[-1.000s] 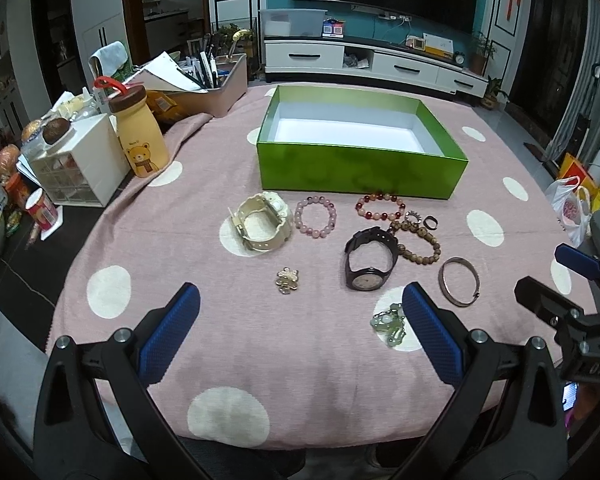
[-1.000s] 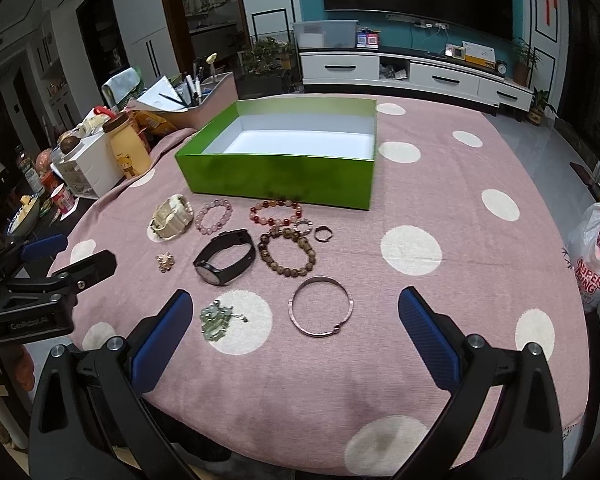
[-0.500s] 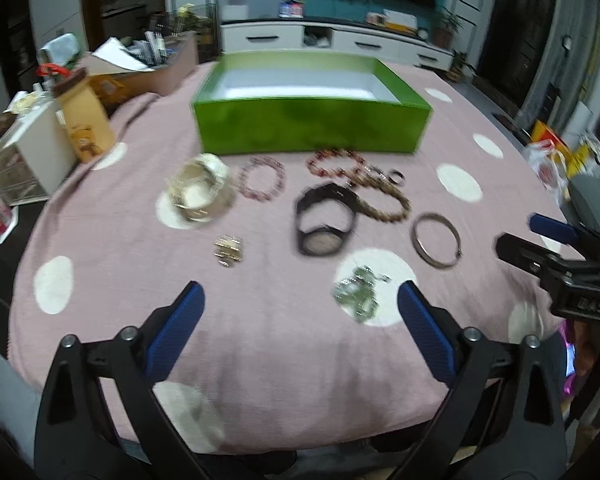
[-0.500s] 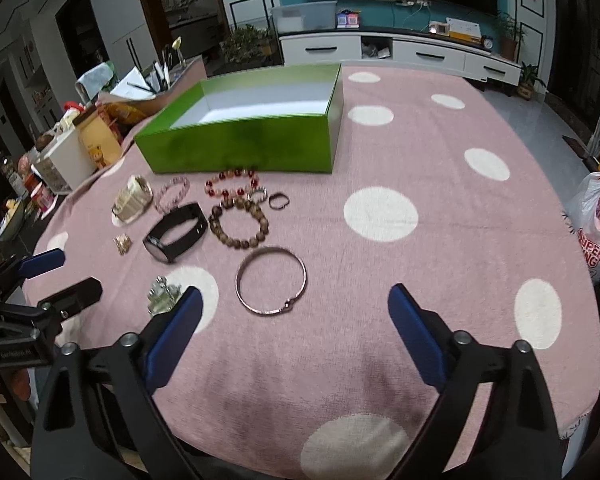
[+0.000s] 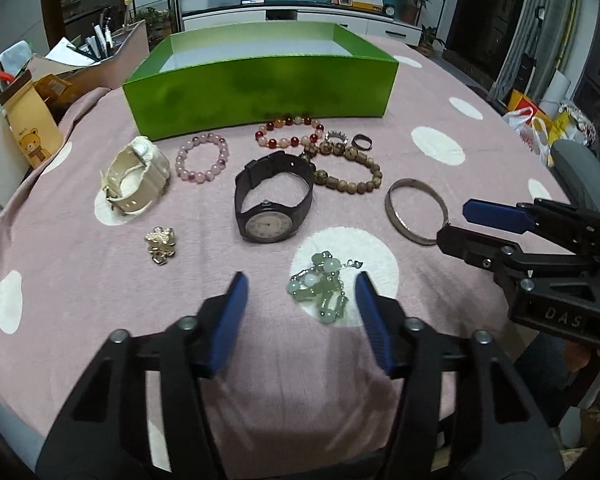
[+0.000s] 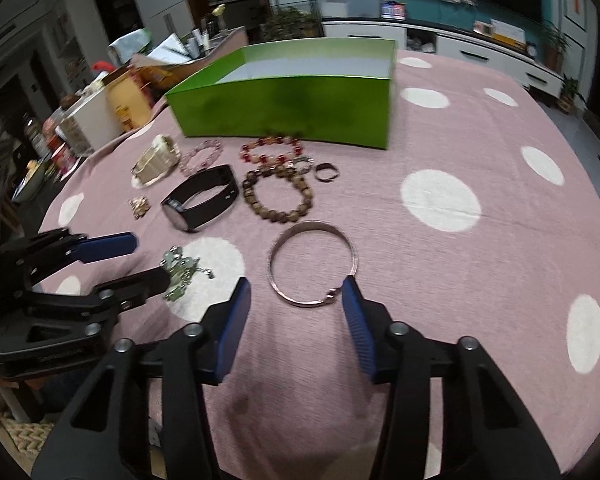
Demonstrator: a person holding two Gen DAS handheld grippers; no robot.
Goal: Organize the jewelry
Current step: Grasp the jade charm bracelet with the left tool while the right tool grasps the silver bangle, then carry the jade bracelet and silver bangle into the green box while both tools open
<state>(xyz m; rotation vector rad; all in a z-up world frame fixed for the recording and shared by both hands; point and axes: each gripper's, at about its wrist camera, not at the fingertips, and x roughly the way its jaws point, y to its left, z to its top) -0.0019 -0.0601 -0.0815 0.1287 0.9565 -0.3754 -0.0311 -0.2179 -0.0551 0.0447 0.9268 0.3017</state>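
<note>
An open green box [image 5: 260, 84] stands at the back of the pink dotted cloth. In front of it lie a cream watch [image 5: 134, 176], a pink bead bracelet [image 5: 202, 158], a red bead bracelet [image 5: 288, 136], a wooden bead bracelet [image 5: 350, 172], a black watch [image 5: 272, 200], a silver bangle [image 5: 416, 210], a gold charm [image 5: 161, 245] and a jade bracelet [image 5: 324, 284]. My left gripper [image 5: 300, 312] is open, its fingers either side of the jade bracelet. My right gripper [image 6: 296, 312] is open around the near rim of the silver bangle [image 6: 312, 264].
A yellow bear bottle [image 5: 32, 128], a white organizer and a tray of papers and pens [image 5: 96, 48] stand off the cloth at the left. Two small rings [image 5: 362, 142] lie near the box. The table edge is just below both grippers.
Both grippers have moved forward and down toward the jewelry and narrowed their fingers. The left now straddles the jade bracelet, the right the silver bangle.
</note>
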